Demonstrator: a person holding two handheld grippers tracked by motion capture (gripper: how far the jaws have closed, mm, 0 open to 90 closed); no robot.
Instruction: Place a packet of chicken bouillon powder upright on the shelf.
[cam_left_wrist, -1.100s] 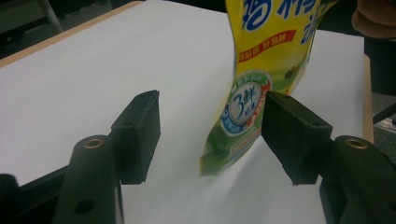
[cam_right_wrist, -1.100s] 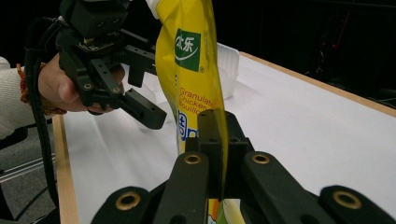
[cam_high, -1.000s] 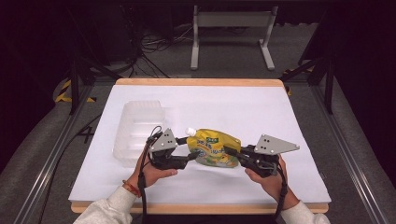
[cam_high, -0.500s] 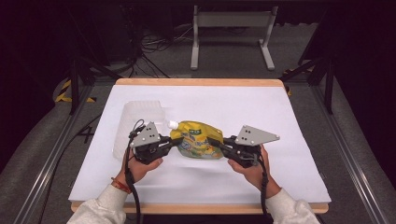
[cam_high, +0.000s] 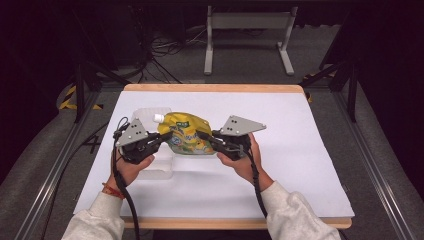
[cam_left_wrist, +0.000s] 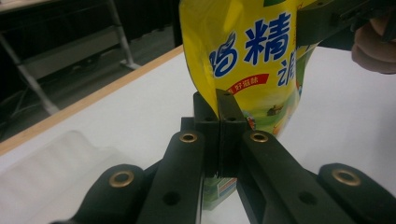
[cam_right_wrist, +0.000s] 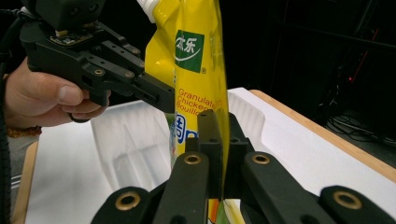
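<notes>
A yellow pouch of chicken bouillon (cam_high: 186, 132) with a white cap (cam_high: 158, 118) hangs above the table, held from both sides. My left gripper (cam_high: 164, 138) is shut on its left edge, and in the left gripper view the jaws (cam_left_wrist: 217, 100) pinch the pouch (cam_left_wrist: 252, 51) seam. My right gripper (cam_high: 204, 135) is shut on the opposite edge; the right gripper view has its jaws (cam_right_wrist: 219, 121) clamped on the pouch (cam_right_wrist: 196, 70), with the left gripper (cam_right_wrist: 159, 95) across from it. Part of the pouch hangs over a clear plastic tray (cam_high: 152, 167).
A white sheet (cam_high: 300, 150) covers the wooden table, with open room to the right and front. The clear tray (cam_right_wrist: 126, 140) lies at the left. A metal stand (cam_high: 247, 35) and cables sit on the floor beyond the far edge.
Both hands have carried the pouch up off the table and leftward, toward the clear tray. The left gripper, beside the pouch a second ago, is now shut on its edge.
</notes>
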